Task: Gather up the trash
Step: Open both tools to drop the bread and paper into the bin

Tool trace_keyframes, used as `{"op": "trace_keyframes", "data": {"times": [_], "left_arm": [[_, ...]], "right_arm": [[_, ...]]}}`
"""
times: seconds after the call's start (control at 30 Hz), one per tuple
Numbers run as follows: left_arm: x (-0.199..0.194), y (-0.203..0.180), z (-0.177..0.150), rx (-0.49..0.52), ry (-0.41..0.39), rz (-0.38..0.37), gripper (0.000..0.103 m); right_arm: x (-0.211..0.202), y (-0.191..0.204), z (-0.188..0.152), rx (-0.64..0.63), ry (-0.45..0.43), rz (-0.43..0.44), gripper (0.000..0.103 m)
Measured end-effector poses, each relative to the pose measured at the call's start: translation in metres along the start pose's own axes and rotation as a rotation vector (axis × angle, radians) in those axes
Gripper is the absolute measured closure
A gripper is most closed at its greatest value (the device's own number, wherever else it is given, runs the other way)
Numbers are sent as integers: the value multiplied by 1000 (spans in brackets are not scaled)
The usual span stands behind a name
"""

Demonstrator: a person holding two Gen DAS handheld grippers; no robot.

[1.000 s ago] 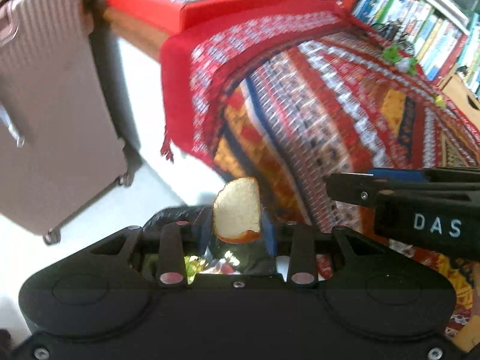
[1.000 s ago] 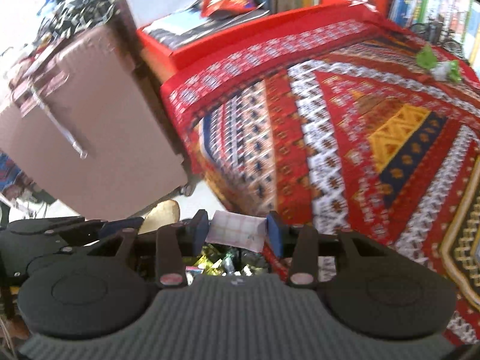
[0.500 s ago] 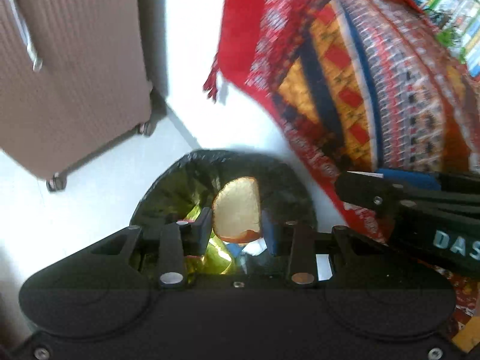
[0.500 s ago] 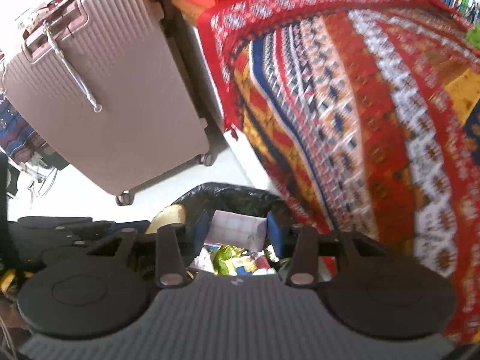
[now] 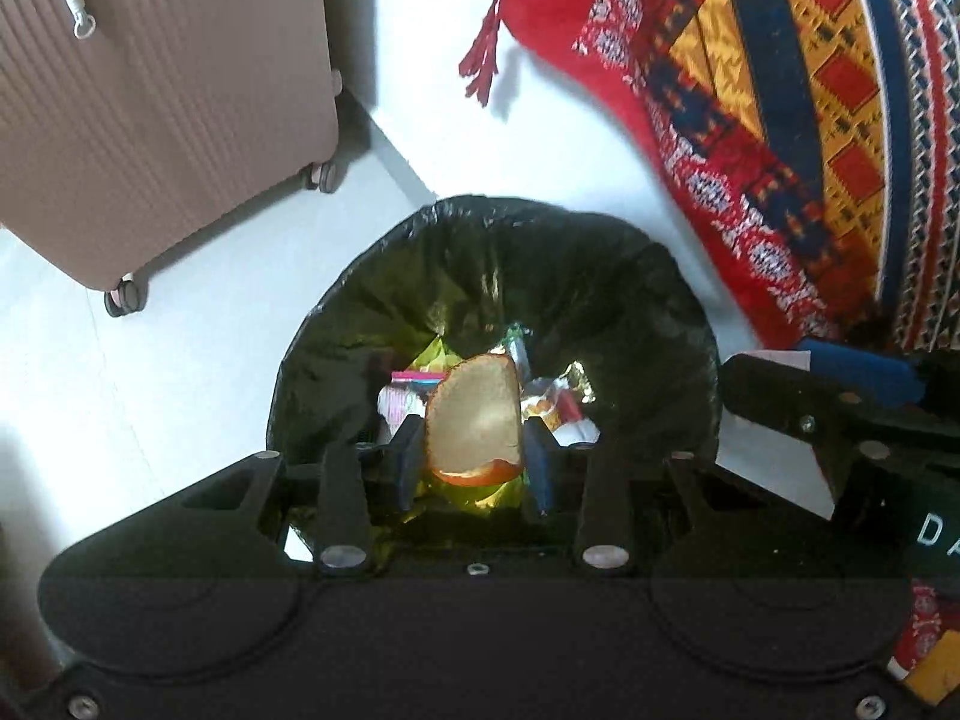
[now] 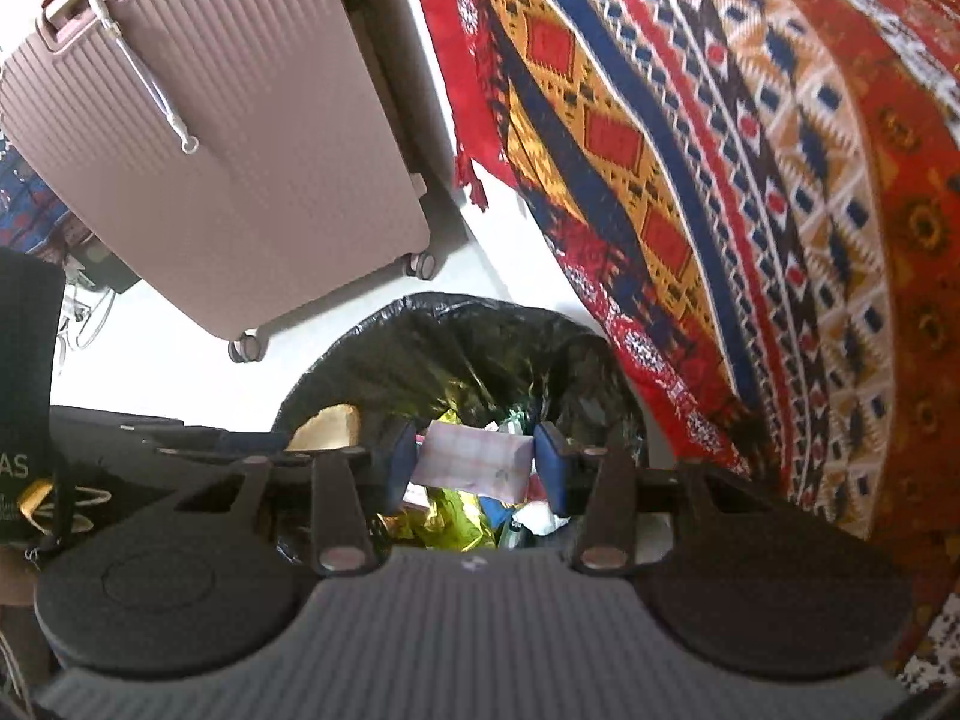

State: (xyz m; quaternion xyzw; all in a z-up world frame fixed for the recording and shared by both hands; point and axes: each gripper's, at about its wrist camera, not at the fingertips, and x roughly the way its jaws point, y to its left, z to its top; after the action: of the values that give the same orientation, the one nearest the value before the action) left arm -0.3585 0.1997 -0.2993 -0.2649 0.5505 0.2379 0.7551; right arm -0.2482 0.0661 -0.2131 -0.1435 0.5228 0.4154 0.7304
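A bin lined with a black bag (image 5: 492,228) (image 6: 456,318) stands on the white floor, with several coloured wrappers (image 5: 558,402) inside. My left gripper (image 5: 473,456) points down over its mouth, shut on a slice of bread (image 5: 474,420) that stands upright between the blue pads. My right gripper (image 6: 474,463) hangs beside it over the same opening, shut on a folded piece of pale checked paper (image 6: 480,450). In the right wrist view the bread (image 6: 327,426) shows at the left, and in the left wrist view the right gripper's finger (image 5: 858,369) shows at the right.
A pink ribbed suitcase on wheels (image 5: 150,90) (image 6: 240,120) stands behind the bin at the left. A red patterned blanket (image 5: 780,120) (image 6: 720,180) hangs down close to the bin's right side. White floor (image 5: 150,360) lies between suitcase and bin.
Both grippers have come down and tipped further downward, from above the bed to just over the bin's mouth. The bread and the checked paper stay gripped.
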Motion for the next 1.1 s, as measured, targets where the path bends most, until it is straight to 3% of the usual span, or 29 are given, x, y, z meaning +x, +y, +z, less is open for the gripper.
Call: {"op": "trace_keyframes", "data": {"times": [0.33,0.43,0.57,0.8,1.1], "left_arm": [[7,-1,-5,0,10,-1,69],[8,0,-5,-1,14,-2,69],[8,1,-5,-8,12,1,69],[3,2,-3,-12,-2,3,54],[-6,4,1,-12,-22,5,47]], "right_arm": [[10,-8,-2,6,6,-8,52],[7,-9,-1,7,2,-11,42],[3,-10,0,12,-2,-9,38],[-4,-5,3,7,-14,-14,35],[-15,-3,6,1,-29,-25,32]]}}
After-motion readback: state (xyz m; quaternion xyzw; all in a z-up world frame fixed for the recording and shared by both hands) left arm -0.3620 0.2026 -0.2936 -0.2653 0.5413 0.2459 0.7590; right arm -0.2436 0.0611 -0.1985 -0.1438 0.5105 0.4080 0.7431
